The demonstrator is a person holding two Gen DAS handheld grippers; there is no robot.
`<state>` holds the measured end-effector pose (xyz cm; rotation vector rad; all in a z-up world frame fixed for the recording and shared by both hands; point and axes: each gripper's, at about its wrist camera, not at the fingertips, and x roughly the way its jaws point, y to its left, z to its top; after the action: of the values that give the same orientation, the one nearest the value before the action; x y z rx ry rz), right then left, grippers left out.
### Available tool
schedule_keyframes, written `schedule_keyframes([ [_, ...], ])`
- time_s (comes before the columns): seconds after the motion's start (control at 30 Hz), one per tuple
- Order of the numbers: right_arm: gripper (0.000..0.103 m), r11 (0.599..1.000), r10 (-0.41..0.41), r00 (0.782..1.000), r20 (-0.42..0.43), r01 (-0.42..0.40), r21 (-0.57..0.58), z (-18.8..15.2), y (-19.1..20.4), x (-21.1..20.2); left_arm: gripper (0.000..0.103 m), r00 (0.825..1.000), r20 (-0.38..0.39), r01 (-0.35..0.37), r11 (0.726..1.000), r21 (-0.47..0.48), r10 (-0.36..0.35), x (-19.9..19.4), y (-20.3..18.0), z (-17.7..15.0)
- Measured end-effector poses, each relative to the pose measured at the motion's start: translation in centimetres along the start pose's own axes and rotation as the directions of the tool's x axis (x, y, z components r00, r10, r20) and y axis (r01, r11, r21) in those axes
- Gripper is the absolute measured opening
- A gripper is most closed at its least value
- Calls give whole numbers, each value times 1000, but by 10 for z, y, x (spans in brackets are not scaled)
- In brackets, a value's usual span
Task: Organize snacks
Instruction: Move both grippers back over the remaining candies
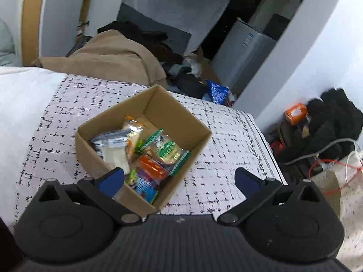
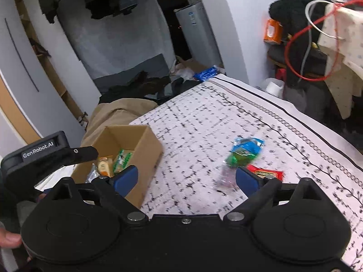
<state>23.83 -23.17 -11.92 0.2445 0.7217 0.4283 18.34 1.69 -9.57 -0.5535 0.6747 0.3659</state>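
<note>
Left gripper (image 1: pixel 179 179) hangs above the bed (image 1: pixel 222 140), jaws spread wide and nothing between them. Just ahead of its left finger sits the cardboard box (image 1: pixel 158 104), open at the top, its near corner reaching in under that finger. Inside, a heap of snacks: a pale packet with a barcode label (image 1: pixel 112 146) on the gripper's left, a green-and-white packet (image 1: pixel 169 149) toward the far right of the box, an orange packet (image 1: pixel 152 167) nearer in, and a blue-and-purple one (image 1: pixel 145 184) closest to the gripper.

Over to the right gripper (image 2: pixel 186 179), which is also wide open and empty, poised over the patterned bedspread (image 2: pixel 204 122). The same cardboard box (image 2: pixel 145 145) lies ahead and to its left, with the left gripper's black body (image 2: pixel 40 156) hovering beside it. Ahead and to the right, loose on the bed, a blue-and-green packet (image 2: pixel 246 150) lies well apart from the box, a red packet (image 2: pixel 266 173) is just beyond the right finger, and a pale, blurred wrapper (image 2: pixel 225 179) sits just inside that finger.
</note>
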Motion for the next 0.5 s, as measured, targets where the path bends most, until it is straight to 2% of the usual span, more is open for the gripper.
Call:
schedule_keyframes([
  [0.13,93,1000,-22,1000,-4,22,13,-4,-14,-5,103,999,-26,36,999,37,-35,1,-11,-6],
  [0.5,94,995,-45,999,0,45,92,-13,-61,-6,103,996,-89,44,990,131,-32,11,-38,-26],
])
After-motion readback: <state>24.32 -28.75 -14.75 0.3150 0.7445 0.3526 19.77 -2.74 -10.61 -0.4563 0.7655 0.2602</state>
